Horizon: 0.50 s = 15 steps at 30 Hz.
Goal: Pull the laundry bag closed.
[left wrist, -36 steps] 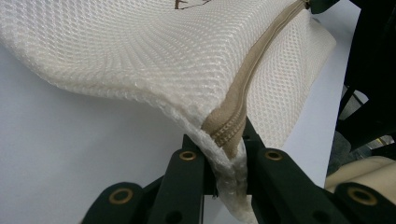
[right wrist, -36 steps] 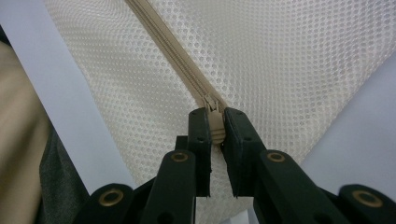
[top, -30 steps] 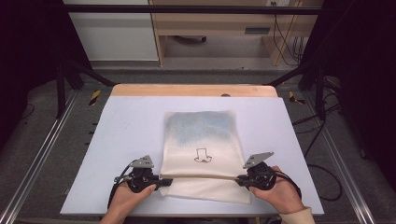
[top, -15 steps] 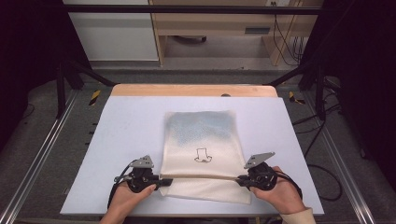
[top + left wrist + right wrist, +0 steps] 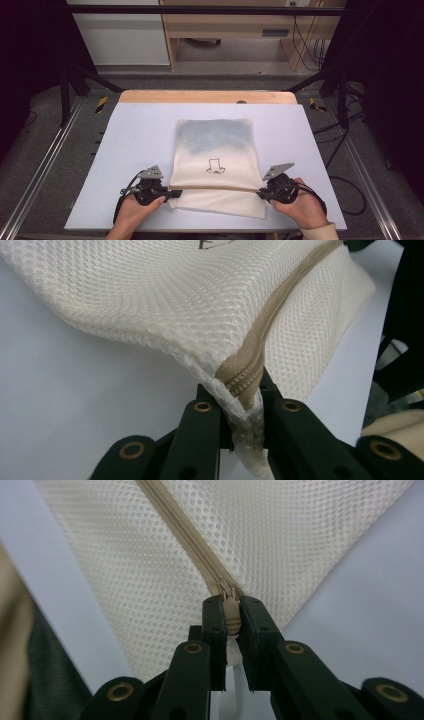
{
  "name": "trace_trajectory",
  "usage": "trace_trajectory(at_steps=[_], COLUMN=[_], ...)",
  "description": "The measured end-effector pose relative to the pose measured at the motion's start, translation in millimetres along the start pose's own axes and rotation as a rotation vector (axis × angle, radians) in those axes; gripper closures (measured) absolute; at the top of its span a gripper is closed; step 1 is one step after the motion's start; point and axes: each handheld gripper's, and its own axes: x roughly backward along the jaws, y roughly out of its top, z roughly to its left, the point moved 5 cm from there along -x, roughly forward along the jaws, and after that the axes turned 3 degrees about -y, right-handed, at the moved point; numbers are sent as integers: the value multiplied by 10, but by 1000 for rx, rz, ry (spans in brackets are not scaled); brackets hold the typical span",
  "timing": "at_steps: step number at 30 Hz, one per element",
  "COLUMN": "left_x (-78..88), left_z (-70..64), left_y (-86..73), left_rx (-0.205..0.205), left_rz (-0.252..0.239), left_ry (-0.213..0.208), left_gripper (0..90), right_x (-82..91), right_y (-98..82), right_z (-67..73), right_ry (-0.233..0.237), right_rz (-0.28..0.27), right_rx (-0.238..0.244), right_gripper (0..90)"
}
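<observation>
Lab recording bench
We see a padded table [image 5: 150, 125] inside a metal frame [image 5: 45, 170], with loose cables [image 5: 305, 40] behind.

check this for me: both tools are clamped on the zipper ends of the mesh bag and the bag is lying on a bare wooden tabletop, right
Not quite. The left tool and right tool do clamp the zipper ends of the mesh bag, but the bag lies on a pale blue-white mat, not bare wood; the high view shows it.

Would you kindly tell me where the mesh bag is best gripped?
At the two ends of its zipper, from the sides: the left gripper and right gripper pinch there, where the mesh bag has a firm seam.
</observation>
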Motion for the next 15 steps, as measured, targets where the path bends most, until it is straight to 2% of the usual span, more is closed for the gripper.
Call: trace_trajectory(at_steps=[1,4,15], left_x=[2,-31,-31], left_z=[-2,-36,-42], left_y=[1,-1,-1], left_rx=[1,-18,-22], left_rz=[-1,14,14], left_ry=[-11,-5,-2], left_gripper=[849,848,844], right_x=[1,7,5], right_y=[-19,-79,-90], right_z=[-10,-62,-65], right_ry=[26,13,19], right_rz=[-19,-11,-13], right_rx=[-10,-15,-19], right_gripper=[822,822,821])
